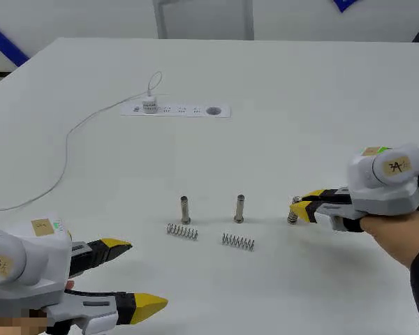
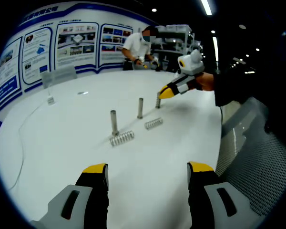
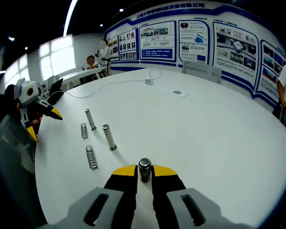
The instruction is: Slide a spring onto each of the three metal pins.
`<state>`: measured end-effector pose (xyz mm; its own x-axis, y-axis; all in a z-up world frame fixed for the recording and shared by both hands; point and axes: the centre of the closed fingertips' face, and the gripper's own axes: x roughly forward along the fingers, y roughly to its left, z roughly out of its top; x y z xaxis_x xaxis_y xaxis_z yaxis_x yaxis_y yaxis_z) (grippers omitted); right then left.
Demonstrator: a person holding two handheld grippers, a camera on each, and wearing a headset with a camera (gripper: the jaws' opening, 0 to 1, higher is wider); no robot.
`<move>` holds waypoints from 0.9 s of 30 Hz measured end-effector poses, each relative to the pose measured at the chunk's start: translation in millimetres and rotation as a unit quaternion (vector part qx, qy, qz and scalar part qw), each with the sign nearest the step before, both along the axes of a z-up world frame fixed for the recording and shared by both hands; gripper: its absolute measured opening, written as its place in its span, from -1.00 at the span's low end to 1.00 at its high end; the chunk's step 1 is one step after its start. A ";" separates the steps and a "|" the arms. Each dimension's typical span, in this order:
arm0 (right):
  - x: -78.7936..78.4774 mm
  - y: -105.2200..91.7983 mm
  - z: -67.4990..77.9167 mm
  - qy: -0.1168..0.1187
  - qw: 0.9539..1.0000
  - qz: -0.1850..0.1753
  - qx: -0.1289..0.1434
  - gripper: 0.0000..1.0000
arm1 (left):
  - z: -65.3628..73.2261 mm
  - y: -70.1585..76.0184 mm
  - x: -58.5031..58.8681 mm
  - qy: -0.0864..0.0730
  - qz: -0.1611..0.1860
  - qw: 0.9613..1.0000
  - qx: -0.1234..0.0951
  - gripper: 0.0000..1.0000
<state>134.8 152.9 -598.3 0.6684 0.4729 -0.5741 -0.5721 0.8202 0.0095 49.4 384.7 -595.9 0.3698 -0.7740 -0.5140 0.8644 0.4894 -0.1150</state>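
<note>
Now we've got our right gripper [image 3: 144, 170] pinched tight on the spring [image 3: 144, 175] around the end pin [image 3: 144, 162], while our left gripper [image 2: 148, 172] hangs empty, jaws spread wide.

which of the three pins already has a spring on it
The right-end pin, held in the right gripper: a spring coils around it. The other two pins stand bare, their springs lying loose beside them.
</note>
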 end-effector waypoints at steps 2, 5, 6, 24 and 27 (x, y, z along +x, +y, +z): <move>-1.6 -0.5 -0.9 0.002 1.000 0.000 0.000 -0.75 | 0.5 -0.4 -0.3 0.000 0.000 1.000 -0.001 0.37; -4.9 -0.5 -1.5 0.003 1.000 0.000 -0.002 -0.74 | 1.1 -0.7 -0.3 -0.001 -0.001 1.000 -0.002 0.37; -6.0 -0.5 -1.5 0.004 1.000 0.000 -0.001 -0.74 | 1.1 -0.7 -0.2 -0.001 0.000 1.000 -0.002 0.37; -38.6 30.9 -4.0 0.015 0.999 0.043 -0.005 -0.72 | 2.6 -1.1 0.6 -0.006 -0.002 1.000 -0.006 0.37; -40.0 40.5 -1.7 0.014 0.998 0.060 -0.007 -0.72 | 2.9 -0.8 0.8 -0.007 -0.002 1.000 -0.006 0.37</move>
<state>94.8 193.4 -600.0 0.5910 0.5406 -0.5987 -0.6661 0.7457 0.0157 50.2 383.8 -593.0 0.3746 -0.7814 -0.4991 0.8676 0.4852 -0.1085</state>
